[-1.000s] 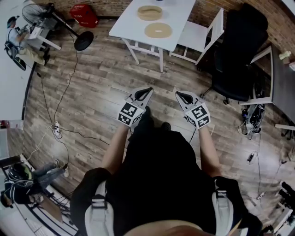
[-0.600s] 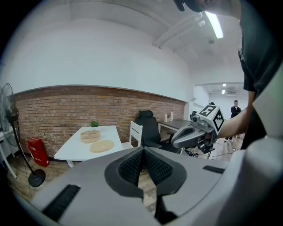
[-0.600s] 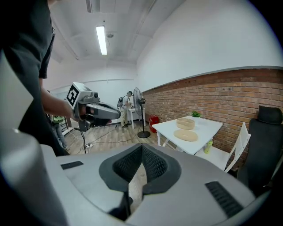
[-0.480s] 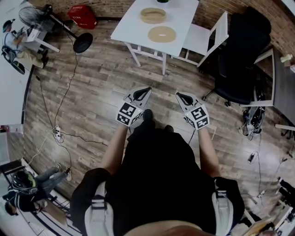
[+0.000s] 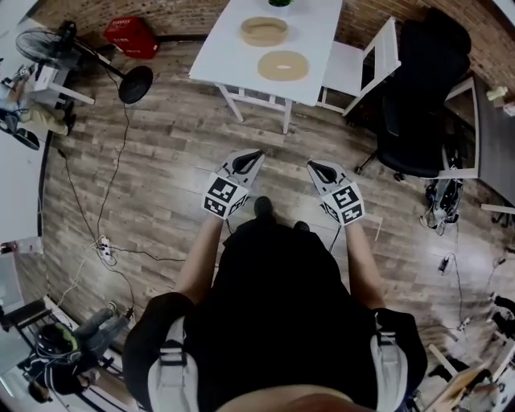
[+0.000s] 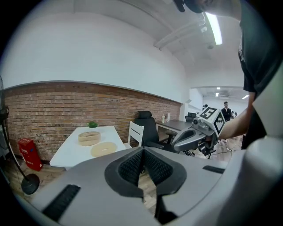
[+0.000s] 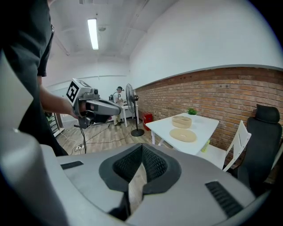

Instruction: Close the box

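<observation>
**Risks**
- Lid (image 5: 282, 65): a flat disc lying close to the near edge of the table (image 5: 233, 50). A pinch at its thin rim could, I'd judge, push it along or off that edge rather than lift it.
- Box (image 5: 264, 30): round, shallow and probably light. A lid lowered off-centre may sit tilted on the rim or shove the box back towards the plant (image 5: 279, 2).
- Approach: a cable (image 5: 121, 153) runs across the floor on the left and a chair (image 5: 360, 60) stands against the table's right side. Either could catch a foot or an elbow.

**Grippers**
- Left gripper (image 5: 253, 154): jaws fully together, nothing between them.
- Right gripper (image 5: 315, 166): the same, closed and empty.
- Both are held out in front of the person over bare floor, well short of the table. They must open before taking anything.

**Containers**
- Box: open on the table's far half. Its inside looks bare from above, though it is too small to be sure.
- Lid: just beside the box on the nearer side, apart from it and not yet fitted.
</observation>
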A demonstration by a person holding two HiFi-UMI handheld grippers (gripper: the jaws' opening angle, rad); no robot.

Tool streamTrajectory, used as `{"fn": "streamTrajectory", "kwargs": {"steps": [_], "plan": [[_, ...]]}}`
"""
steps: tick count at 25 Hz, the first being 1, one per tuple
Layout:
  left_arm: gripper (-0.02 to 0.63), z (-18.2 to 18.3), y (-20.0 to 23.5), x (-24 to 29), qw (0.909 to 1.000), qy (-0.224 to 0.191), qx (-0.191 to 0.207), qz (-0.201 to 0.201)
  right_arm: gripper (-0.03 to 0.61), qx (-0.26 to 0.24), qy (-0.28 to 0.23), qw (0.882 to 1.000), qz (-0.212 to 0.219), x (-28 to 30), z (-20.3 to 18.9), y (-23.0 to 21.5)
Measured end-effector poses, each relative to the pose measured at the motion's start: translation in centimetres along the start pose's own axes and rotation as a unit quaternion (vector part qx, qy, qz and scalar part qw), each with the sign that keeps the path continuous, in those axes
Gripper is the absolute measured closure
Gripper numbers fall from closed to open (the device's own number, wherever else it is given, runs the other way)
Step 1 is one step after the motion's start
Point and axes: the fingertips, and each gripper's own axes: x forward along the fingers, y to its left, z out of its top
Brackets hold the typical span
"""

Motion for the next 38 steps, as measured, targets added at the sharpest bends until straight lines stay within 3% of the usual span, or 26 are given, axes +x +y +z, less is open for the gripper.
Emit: {"fn": "streamTrajectory", "kwargs": {"steps": [10, 23, 33, 38], "plan": [[0.591, -0.7, 5.0, 0.3, 0.9995, -0.003, 0.006, -0.032, 0.581, 0.042, -0.002, 0.999, -0.031, 4.5, 1.2, -0.5], [0.592, -2.5, 10.1, -0.8, 0.9994, 0.001, -0.008, -0.033, 0.581, 0.055, 0.001, 0.997, -0.052, 8.4, 2.3, -0.7], [0.591, -1.7, 13.2, 1.9, 0.9995, 0.003, -0.021, -0.023, 0.581, 0.055, 0.004, 0.998, -0.038, 11.0, 3.1, -4.4], [0.586, -0.3, 15.6, 4.9, 0.9994, -0.007, -0.032, -0.01, 0.58, 0.052, -0.031, 0.998, -0.031, 12.6, 5.5, -8.6]]}}
